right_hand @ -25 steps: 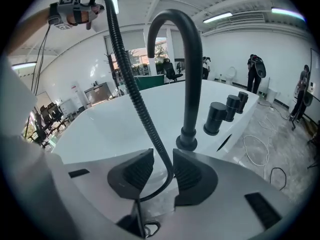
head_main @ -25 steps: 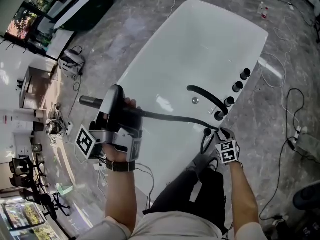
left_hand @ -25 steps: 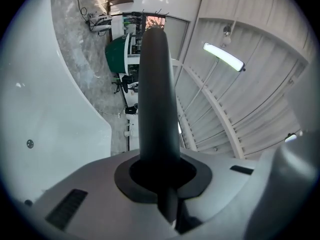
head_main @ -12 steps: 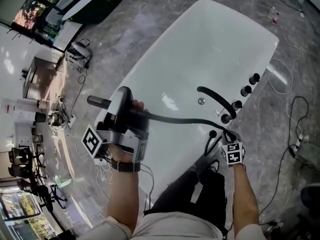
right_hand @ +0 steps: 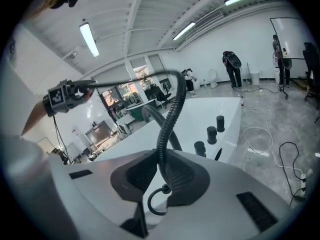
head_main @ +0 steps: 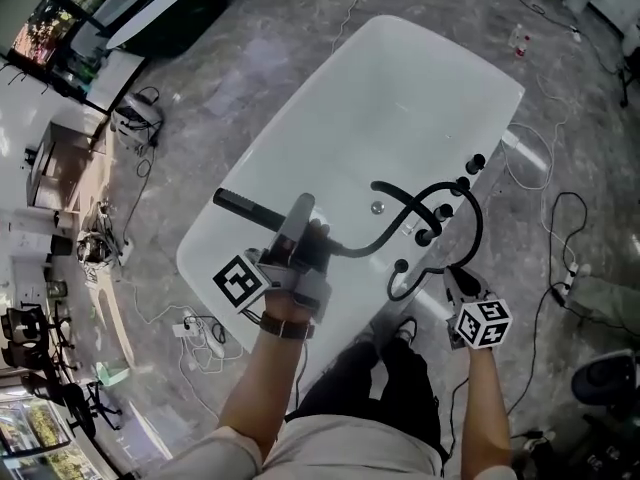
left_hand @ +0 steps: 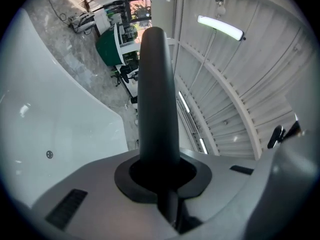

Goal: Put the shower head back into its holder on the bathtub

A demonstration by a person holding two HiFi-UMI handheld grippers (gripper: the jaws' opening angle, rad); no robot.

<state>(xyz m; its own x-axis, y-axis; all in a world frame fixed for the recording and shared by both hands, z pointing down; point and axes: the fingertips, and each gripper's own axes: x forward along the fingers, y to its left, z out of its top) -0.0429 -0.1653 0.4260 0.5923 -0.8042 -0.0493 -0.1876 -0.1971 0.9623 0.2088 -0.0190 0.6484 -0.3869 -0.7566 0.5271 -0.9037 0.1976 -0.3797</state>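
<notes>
The black stick-shaped shower head pokes out of my left gripper, which is shut on it over the white bathtub near its front rim. Its ribbed black hose arcs above the rim to my right gripper. The right jaws have just been closing and now hold the hose between their pads. A curved black spout and a row of black knobs line the right rim. A small black fitting sits on the rim under the hose.
White and black cables trail over the grey floor right of the tub. A small bottle stands beyond its far corner. Desks and chairs crowd the left side. A person stands far off in the right gripper view.
My right gripper has risen from the tub rim with the hose, pulling a loop up over the knobs. My left gripper has shifted right and nearer with the shower head.
</notes>
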